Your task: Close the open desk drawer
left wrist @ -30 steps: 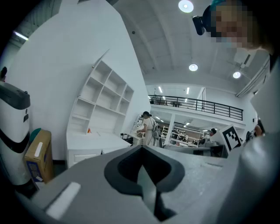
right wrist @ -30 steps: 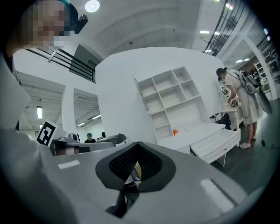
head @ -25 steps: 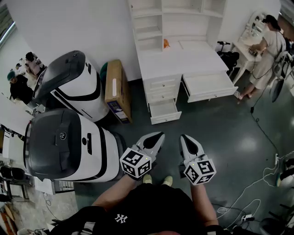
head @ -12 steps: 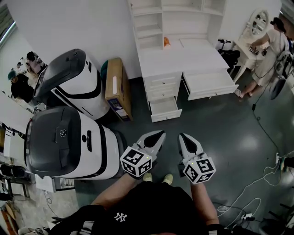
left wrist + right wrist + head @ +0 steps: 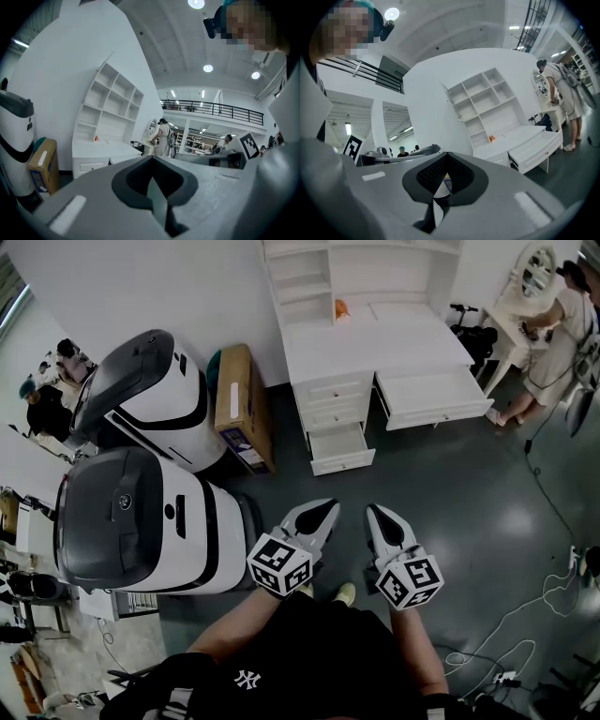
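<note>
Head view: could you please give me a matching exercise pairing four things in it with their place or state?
1. wide drawer
2. cardboard box
3. orange object
4. left tool

A. on the desk top
B. shut, holding nothing
C. pulled open
D. standing beside the desk

Pairs: 1-C, 2-D, 3-A, 4-B.
</note>
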